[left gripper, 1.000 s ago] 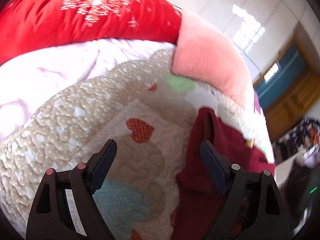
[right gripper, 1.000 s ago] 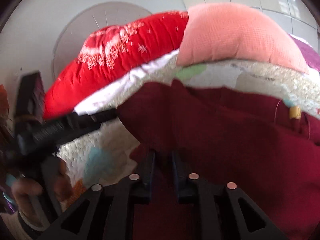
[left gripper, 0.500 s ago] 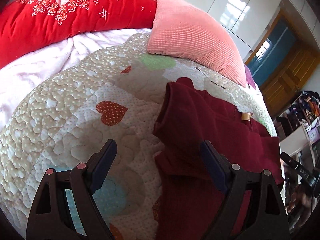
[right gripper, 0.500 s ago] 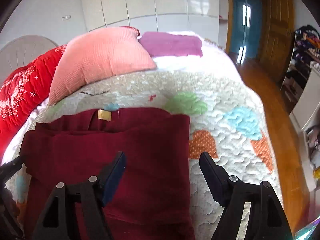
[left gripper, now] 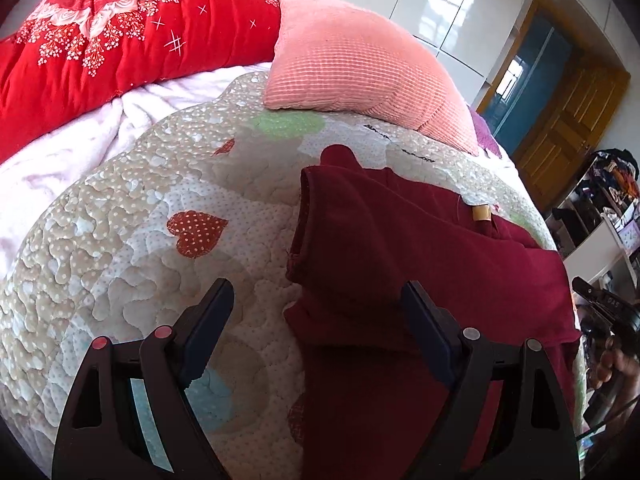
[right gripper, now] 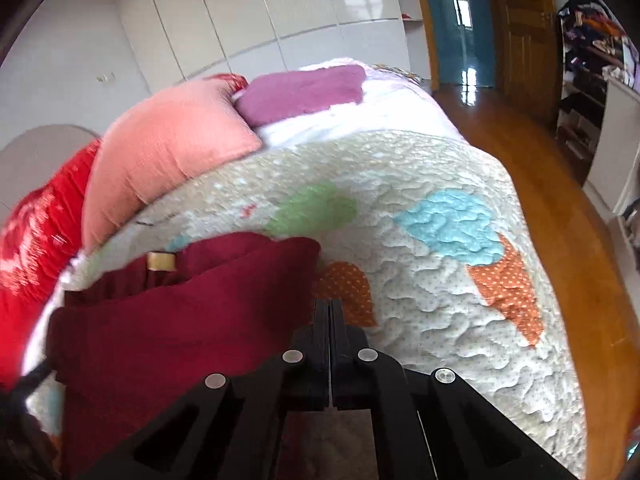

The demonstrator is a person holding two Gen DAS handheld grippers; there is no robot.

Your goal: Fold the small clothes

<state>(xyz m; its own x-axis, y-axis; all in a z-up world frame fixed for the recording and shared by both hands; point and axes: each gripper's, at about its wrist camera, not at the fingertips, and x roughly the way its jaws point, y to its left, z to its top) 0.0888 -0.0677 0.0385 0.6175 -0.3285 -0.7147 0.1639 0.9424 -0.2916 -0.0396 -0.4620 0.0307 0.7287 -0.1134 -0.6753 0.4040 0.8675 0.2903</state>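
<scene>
A dark red garment with a small tan label lies folded on the quilted bed cover; it also shows in the right wrist view at lower left. My left gripper is open and empty, raised above the garment's left edge. My right gripper is shut with nothing between its fingers, beside the garment's right edge above the quilt.
A pink pillow and a red floral duvet lie at the bed's head, with a purple cloth beside them. A wooden floor, shelves and a door are to the right of the bed.
My right gripper let go of the garment, opened, then shut empty and swung right. My left gripper stayed open and drew back, so more of the bed shows.
</scene>
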